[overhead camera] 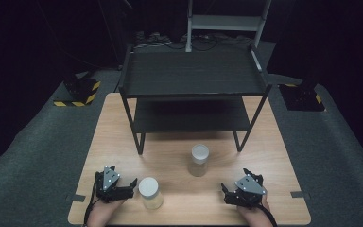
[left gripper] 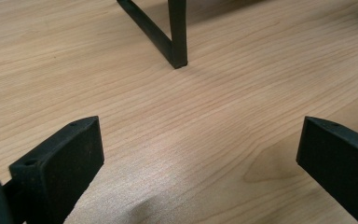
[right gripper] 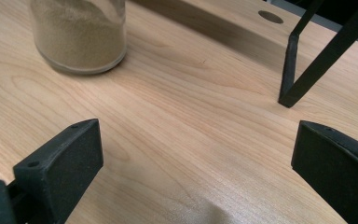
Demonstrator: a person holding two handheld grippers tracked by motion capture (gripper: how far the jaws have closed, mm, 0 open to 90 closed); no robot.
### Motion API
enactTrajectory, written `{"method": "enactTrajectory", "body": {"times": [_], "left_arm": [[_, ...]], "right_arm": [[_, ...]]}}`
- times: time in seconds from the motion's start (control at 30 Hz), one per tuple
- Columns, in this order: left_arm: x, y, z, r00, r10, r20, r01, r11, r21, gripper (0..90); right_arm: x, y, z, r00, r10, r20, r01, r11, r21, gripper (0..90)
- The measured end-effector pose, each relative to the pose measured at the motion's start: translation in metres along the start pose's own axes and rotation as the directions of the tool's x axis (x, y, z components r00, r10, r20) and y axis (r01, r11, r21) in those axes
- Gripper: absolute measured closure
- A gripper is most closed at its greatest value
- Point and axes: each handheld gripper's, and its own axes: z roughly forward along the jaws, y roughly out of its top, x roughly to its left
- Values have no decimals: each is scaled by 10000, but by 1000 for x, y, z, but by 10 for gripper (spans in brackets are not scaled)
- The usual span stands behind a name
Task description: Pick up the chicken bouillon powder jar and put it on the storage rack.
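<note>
Two jars upright on the table, long axes vertical. Near jar sits just right of the left gripper, almost at its jaw tips; far jar stands mid-table, ahead and left of the right gripper, well apart, short of the rack. Both grippers rest at the near edge, jaws spread wide, nothing between them. Left is nearer its jar: likely a short sideways reach.

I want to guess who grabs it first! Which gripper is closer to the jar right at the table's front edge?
Left. The left gripper sits right beside that front jar, jaws open. The right gripper rests farther off on the jar's other side.
</note>
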Motion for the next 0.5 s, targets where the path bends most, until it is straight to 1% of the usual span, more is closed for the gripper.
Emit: {"method": "enactTrajectory", "body": {"times": [0.1,0.13,0.17,0.2,0.23,0.37,0.4,0.43,0.5], "left_arm": [[-3,1,1,9997,245,-75,-245,9997,47,7],[-7,2,1,9989,454,-155,-452,9989,129,8],[-7,2,1,9989,454,-155,-452,9989,129,7],[-8,3,2,9983,548,-173,-545,9984,176,7],[-10,4,2,9970,755,-174,-751,9970,209,8],[-11,4,2,9969,759,-200,-754,9969,220,9],[-10,4,2,9970,752,-193,-747,9970,217,9],[-10,4,2,9970,759,-170,-755,9969,224,9],[-10,4,2,9969,778,-136,-775,9968,217,9]], "right_arm": [[-1,-1,0,10000,69,-9,-69,10000,-29,10],[-1,0,0,10000,39,-20,-39,10000,-8,10],[-1,0,0,10000,39,-20,-39,10000,-8,10],[-1,0,0,10000,6,-51,-6,10000,23,10],[-1,1,0,10000,-19,-75,20,10000,51,10],[0,1,0,10000,-4,23,3,10000,49,10],[1,1,0,9999,-127,77,127,9999,98,10],[1,1,0,9999,-127,77,127,9999,98,10],[2,1,-1,9992,-372,166,369,9992,161,10]]}}
